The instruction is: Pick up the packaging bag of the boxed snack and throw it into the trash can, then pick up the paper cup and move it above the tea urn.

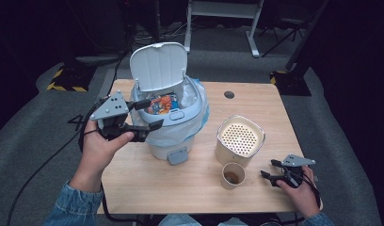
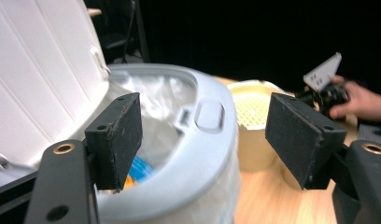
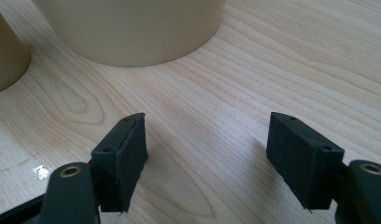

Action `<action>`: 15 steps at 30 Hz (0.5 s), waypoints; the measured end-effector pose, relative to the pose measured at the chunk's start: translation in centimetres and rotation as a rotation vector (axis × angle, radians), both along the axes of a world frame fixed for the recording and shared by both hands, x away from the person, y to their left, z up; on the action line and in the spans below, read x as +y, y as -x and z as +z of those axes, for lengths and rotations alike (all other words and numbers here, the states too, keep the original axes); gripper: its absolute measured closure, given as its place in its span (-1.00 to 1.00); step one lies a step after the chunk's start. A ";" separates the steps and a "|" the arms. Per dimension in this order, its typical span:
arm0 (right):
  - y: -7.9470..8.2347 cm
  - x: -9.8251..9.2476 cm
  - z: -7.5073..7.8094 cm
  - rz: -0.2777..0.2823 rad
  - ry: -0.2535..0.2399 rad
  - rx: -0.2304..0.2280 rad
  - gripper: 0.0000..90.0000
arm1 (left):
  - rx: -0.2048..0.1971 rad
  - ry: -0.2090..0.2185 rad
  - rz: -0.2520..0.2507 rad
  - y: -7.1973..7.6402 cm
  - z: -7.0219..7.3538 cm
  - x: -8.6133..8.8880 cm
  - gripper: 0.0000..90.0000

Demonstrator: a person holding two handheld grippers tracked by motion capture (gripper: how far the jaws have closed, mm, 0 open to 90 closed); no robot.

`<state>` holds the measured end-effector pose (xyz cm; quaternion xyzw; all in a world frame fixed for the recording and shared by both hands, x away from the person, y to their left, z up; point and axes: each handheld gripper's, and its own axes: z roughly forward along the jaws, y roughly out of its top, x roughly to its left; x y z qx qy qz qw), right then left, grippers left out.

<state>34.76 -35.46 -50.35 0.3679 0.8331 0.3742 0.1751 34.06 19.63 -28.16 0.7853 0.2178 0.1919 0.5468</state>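
Left gripper (image 1: 150, 114): jaws spread wide, nothing between them, held at the rim of the bin (image 1: 173, 125) on its left side; one jaw hangs over the opening, the other outside the front rim.

Right gripper (image 1: 271, 170): jaws apart and empty, resting low over the table (image 1: 148, 183) near its front right corner, well apart from the bin.

Bin: pale grey, lined with a clear bag (image 1: 202, 110); hinged lid (image 1: 159, 66) standing upright at the back. Colourful wrappers (image 1: 163, 103) lie inside, blue and orange, just under the left gripper.

Canister (image 1: 240, 139): cream, with a perforated top, to the right of the bin.

Paper cup (image 1: 233, 176): just in front of the canister, upright, brown residue at the bottom; between the canister and the right gripper.

Risks, as judged:
- The left jaw over the opening could catch the bag or the rim when drawn back, dragging the liner up or rocking the bin.
- A knock against the upright lid could drop it onto the gripper.
- The right gripper, moving toward the cup, could tip it and spill what is left; the cup is light and looks easy to crush if squeezed hard.

Writing: none legible. The wrappers carry print, too small and blurred to read. No label shows on bin, canister or cup.
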 end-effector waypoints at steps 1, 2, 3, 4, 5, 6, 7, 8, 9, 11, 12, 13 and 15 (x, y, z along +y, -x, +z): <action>0.0 0.0 0.0 0.000 0.000 0.000 -0.35 | 0.000 0.000 0.000 0.0 0.0 0.0 -0.42; 0.0 0.0 0.0 0.004 0.002 -0.002 -0.36 | 0.003 -0.008 -0.013 0.6 -0.5 0.0 -0.42; 0.0 0.0 0.0 0.004 0.002 -0.002 -0.36 | 0.003 -0.008 -0.013 0.6 -0.5 0.0 -0.42; 0.1 0.0 0.0 0.007 0.003 -0.004 -0.38 | 0.007 -0.009 -0.018 0.9 -0.8 0.0 -0.42; 0.2 0.1 0.0 0.012 0.010 -0.010 -0.46 | -0.002 -0.017 -0.028 1.6 -1.6 0.1 -0.41; 0.2 0.1 0.0 0.012 0.010 -0.010 -0.46 | -0.002 -0.017 -0.028 1.6 -1.6 0.1 -0.39; 0.3 0.1 0.0 0.014 0.009 -0.012 -0.46 | 0.000 -0.026 -0.041 2.0 -2.2 0.1 -0.39; 0.4 0.0 0.1 0.024 -0.003 -0.017 -0.42 | 0.006 -0.036 -0.056 2.3 -2.6 0.0 -0.36; 0.4 0.0 0.1 0.024 -0.003 -0.017 -0.42 | 0.012 -0.036 -0.069 2.7 -3.1 0.0 -0.36; 0.6 -0.1 0.1 0.024 -0.019 -0.006 -0.42 | 0.027 -0.043 -0.083 3.3 -4.1 -0.1 -0.34; 0.8 -0.2 0.3 0.035 -0.029 0.000 -0.40 | 0.033 -0.057 -0.089 3.6 -4.6 -0.1 -0.34; 0.8 -0.2 0.3 0.035 -0.029 0.000 -0.40 | 0.037 -0.070 -0.091 3.9 -5.0 -0.3 -0.34; 1.0 -0.1 0.6 0.042 -0.027 -0.001 -0.38 | 0.056 -0.081 -0.095 4.1 -6.1 -0.4 -0.34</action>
